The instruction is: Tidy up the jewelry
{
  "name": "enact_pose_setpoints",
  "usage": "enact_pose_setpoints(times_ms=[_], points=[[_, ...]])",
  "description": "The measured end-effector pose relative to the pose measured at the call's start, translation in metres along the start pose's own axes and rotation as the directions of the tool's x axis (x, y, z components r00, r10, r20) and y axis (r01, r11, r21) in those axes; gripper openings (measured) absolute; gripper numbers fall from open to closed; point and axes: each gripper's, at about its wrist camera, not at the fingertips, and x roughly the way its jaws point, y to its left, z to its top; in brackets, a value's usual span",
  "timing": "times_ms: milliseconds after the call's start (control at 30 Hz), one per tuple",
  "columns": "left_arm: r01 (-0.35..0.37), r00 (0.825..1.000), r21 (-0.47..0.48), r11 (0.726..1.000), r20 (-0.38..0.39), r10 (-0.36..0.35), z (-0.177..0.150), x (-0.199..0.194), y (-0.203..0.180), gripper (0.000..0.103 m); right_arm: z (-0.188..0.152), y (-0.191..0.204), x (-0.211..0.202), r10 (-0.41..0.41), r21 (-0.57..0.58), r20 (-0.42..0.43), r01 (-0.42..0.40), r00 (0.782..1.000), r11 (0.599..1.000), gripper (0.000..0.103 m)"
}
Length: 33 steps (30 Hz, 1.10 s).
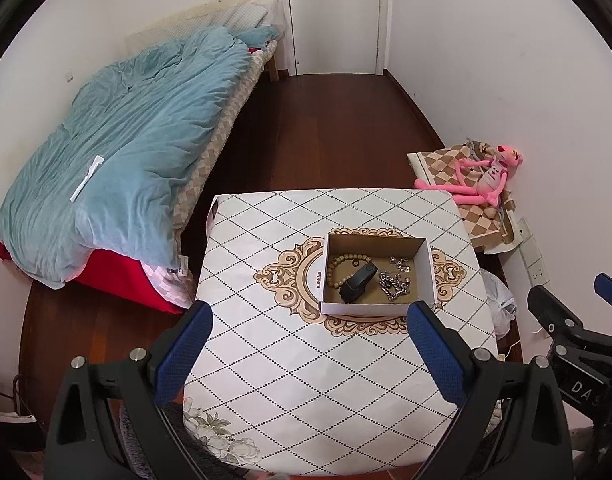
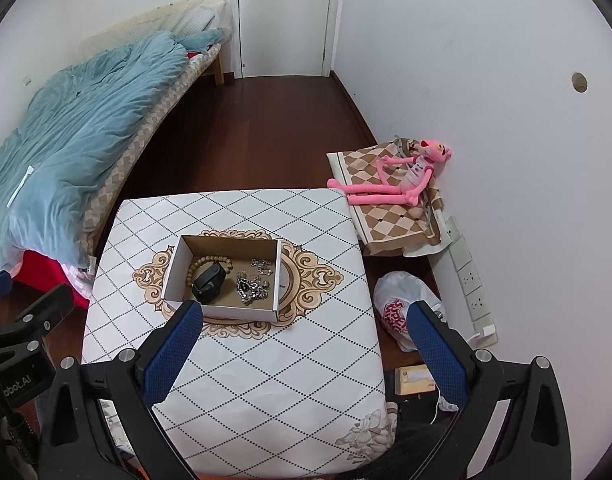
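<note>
Jewelry sits gathered in the cardboard box (image 1: 375,272) at the middle of the worktop (image 1: 306,380), over the ornate medallion print. Your left claw (image 1: 307,354) and right claw (image 2: 306,354) both hang spread wide and empty above the near half of the worktop, short of the box. Judging by that, everything looks already inside, so you should check for strays rather than reach in; if you do tidy, come in from above so a finger does not nudge the light box wall. Inside, the wooden bead bracelet (image 1: 337,266) curls at the left, the black watch-like band (image 1: 357,282) lies diagonally at the centre touching it, the silver chain (image 1: 391,286) is bunched at the right, with small silver pieces (image 1: 399,262) at the far right corner.
</note>
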Motion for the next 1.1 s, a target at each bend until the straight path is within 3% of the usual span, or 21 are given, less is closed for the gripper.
enact_pose_setpoints(times_ms=[1100], points=[[-0.001, 0.999, 0.004, 1.000, -0.035, 0.001, -0.009, 0.012, 0.006, 0.099, -0.001, 0.004, 0.007, 0.004, -0.011, -0.020, -0.004, 1.000, 1.000, 0.103]])
